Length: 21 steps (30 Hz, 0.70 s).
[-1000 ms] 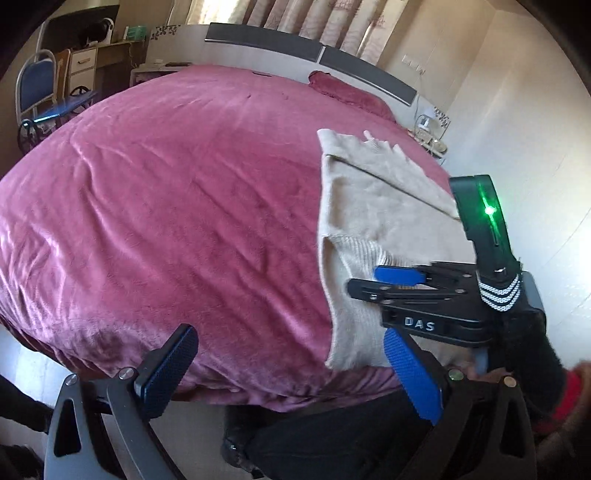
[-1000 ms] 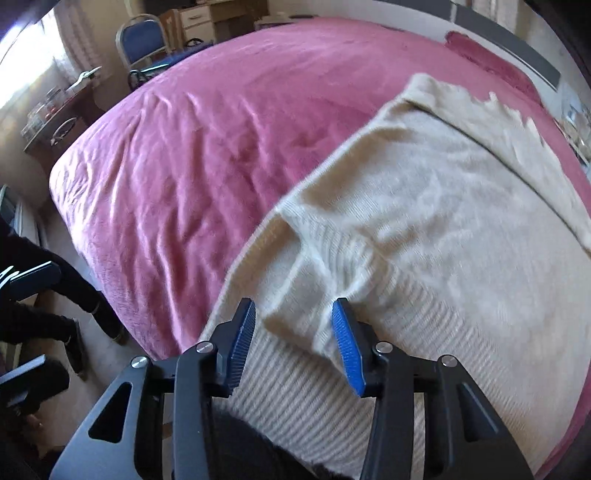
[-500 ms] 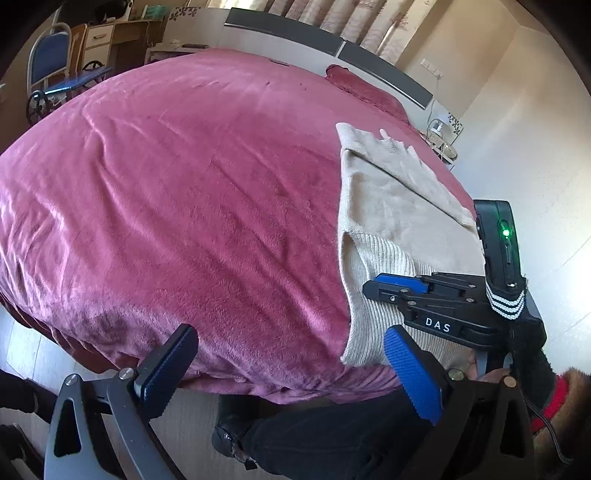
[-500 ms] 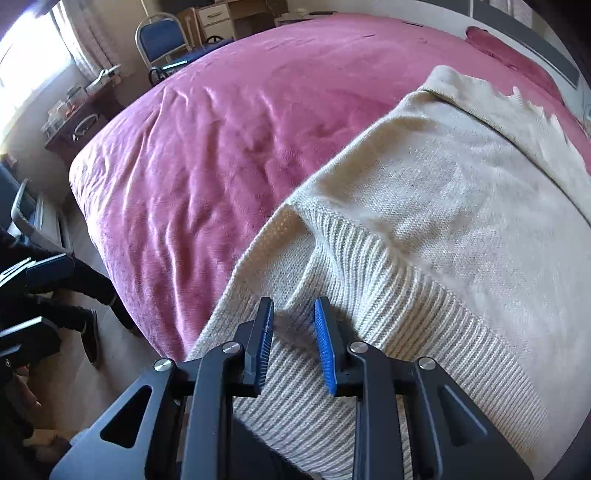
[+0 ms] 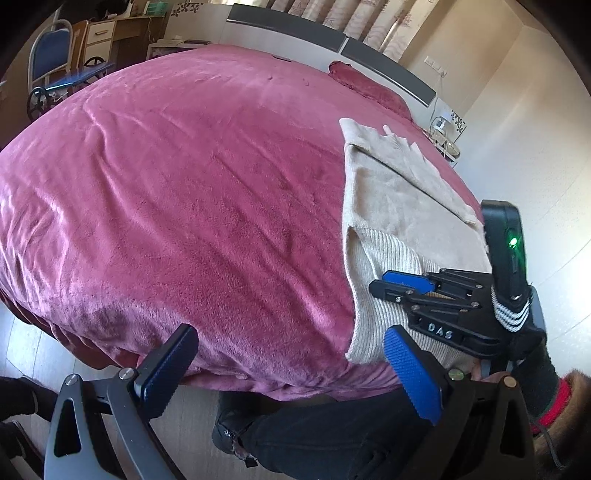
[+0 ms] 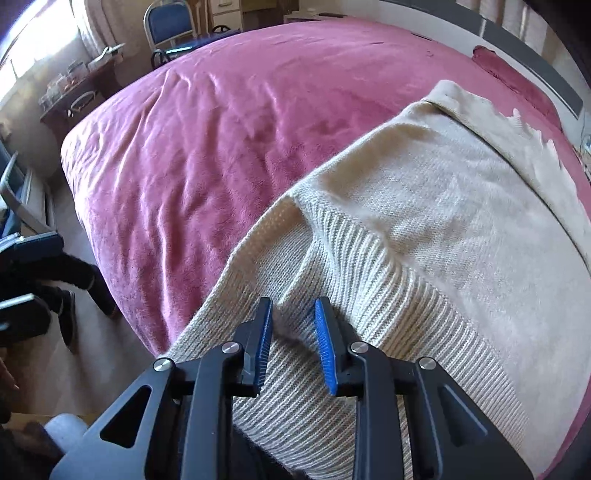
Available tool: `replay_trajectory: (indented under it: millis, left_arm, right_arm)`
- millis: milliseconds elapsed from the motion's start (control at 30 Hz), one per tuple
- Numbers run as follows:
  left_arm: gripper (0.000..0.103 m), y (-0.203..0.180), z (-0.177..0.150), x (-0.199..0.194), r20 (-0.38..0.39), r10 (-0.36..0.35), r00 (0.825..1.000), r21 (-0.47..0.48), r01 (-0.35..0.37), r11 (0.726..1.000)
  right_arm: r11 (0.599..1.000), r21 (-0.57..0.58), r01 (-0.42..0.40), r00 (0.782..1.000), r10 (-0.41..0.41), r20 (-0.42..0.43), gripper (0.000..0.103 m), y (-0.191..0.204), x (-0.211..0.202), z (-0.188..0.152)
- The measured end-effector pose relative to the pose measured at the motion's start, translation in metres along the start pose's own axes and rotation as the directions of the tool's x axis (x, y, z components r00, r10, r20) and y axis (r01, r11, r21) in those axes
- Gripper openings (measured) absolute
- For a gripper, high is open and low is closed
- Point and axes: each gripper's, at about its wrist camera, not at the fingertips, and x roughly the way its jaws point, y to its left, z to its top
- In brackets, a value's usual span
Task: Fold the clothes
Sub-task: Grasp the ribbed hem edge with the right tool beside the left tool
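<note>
Right tool (image 6: 291, 332) has just been closing, now narrow, pinching a ridge of the cream sweater's (image 6: 424, 229) ribbed hem just ahead of its tips. Left tool (image 5: 288, 362) wide, empty, sweater off to its right. Best lift hem evenly, keep layers together. Pink velvet bed (image 5: 184, 192), blue chair (image 6: 166, 26) far beyond
</note>
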Motion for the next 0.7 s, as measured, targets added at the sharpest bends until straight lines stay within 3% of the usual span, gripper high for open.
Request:
replay_trajectory:
  millis: [167, 300, 700]
  left_arm:
    - [0.103, -0.001, 0.000, 0.000, 0.000, -0.002, 1.000, -0.001, 0.002, 1.000]
    - [0.103, -0.001, 0.000, -0.001, 0.001, 0.001, 1.000, -0.002, -0.001, 1.000]
    - [0.103, 0.000, -0.002, 0.000, -0.003, 0.008, 1.000, -0.010, -0.008, 1.000]
  right_arm:
    - [1.000, 0.029, 0.010, 1.000, -0.009, -0.010, 0.016, -0.003, 0.002, 0.003]
    - [0.998, 0.062, 0.017, 1.000, -0.016, -0.017, 0.004, -0.006, 0.004, 0.008]
    - [0.994, 0.024, -0.106, 0.994, 0.106, 0.010, 0.003, 0.043, -0.013, 0.026]
